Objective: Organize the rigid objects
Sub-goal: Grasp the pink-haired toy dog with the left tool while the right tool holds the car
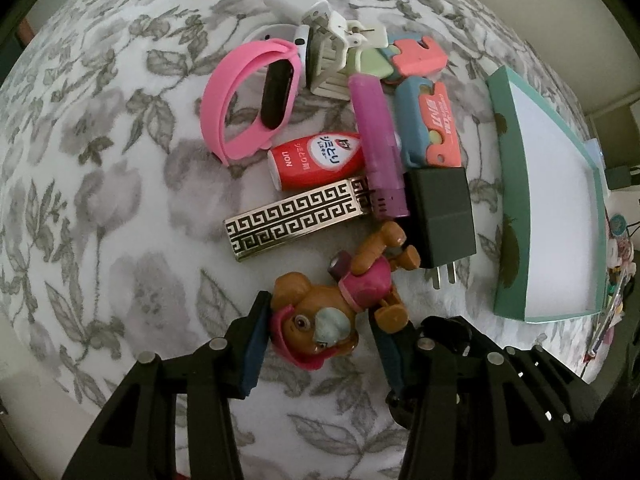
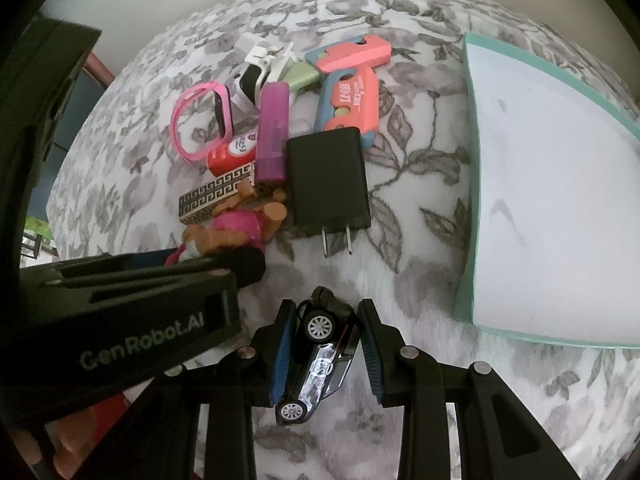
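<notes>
A pile of small objects lies on a floral cloth. A brown toy dog in pink (image 1: 320,316) lies nearest; its head sits between the open fingers of my left gripper (image 1: 320,340), and it is not lifted. Behind it are a black charger (image 1: 440,216), a purple tube (image 1: 380,144), a patterned bar (image 1: 296,220), a red bottle (image 1: 316,160) and a pink wristband (image 1: 248,100). My right gripper (image 2: 326,354) is shut on a black toy car (image 2: 316,360) and holds it above the cloth. The left gripper's body (image 2: 132,312) shows at the left of the right wrist view.
A teal tray with a white floor (image 1: 508,240) lies at the right, also in the right wrist view (image 2: 468,240). Orange and blue clip tools (image 1: 432,120), a white clip (image 1: 332,60) and a white adapter (image 1: 296,0) lie at the back of the pile.
</notes>
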Tool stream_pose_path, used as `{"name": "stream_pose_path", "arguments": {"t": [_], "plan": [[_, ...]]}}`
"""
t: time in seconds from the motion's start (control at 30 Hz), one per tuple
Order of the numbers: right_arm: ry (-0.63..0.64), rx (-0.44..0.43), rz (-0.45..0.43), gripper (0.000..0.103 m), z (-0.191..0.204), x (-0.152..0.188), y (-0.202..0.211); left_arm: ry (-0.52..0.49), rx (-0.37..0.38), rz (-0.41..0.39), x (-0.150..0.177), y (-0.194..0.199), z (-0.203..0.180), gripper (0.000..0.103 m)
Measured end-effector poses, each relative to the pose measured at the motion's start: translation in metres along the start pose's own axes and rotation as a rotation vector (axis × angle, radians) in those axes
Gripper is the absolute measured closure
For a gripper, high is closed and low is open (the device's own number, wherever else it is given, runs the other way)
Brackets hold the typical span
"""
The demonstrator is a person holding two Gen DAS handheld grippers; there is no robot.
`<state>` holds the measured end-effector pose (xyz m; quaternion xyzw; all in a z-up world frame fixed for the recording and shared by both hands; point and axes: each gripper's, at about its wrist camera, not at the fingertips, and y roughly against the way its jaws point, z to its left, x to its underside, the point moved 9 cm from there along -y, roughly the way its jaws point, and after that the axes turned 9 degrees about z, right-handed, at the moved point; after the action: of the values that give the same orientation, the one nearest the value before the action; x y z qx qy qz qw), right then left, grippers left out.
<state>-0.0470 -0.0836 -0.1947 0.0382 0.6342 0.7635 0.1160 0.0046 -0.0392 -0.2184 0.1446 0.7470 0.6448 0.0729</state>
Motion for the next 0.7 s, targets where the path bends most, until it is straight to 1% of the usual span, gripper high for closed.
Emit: {"name": "stream_pose_path", "arguments": {"t": [0.03, 0.17, 0.23, 0.33, 0.4, 0.43, 0.5, 0.7], "plan": [[-0.003, -0.001, 0.002, 0.067, -0.001, 0.000, 0.000, -0.001, -0.001, -0.001, 0.000, -0.002, -0.002, 0.053], [-0.017, -0.007, 0.011, 0.057, -0.002, 0.006, 0.000, -0.002, 0.000, 0.001, 0.000, 0.003, -0.002, 0.053], [-0.014, -0.001, 0.015, 0.057, -0.003, 0.007, 0.001, -0.005, 0.000, 0.000, 0.002, 0.000, -0.005, 0.054], [-0.007, 0.022, 0.026, 0.058, -0.004, 0.008, 0.002, -0.003, 0.005, 0.000, 0.002, -0.006, -0.013, 0.055], [-0.004, 0.026, 0.027, 0.065, -0.005, 0.010, 0.002, -0.004, 0.010, 0.001, 0.004, -0.001, -0.008, 0.057], [0.001, 0.030, 0.025, 0.066, -0.005, 0.011, 0.002, -0.005, 0.012, 0.002, 0.001, -0.002, -0.005, 0.059], [0.003, 0.031, 0.024, 0.067, -0.004, 0.011, 0.002, -0.003, 0.021, 0.001, 0.005, 0.011, 0.002, 0.059], [-0.016, 0.020, 0.011, 0.068, -0.005, 0.010, 0.009, 0.004, 0.042, -0.024, 0.006, 0.026, 0.007, 0.059]]}}
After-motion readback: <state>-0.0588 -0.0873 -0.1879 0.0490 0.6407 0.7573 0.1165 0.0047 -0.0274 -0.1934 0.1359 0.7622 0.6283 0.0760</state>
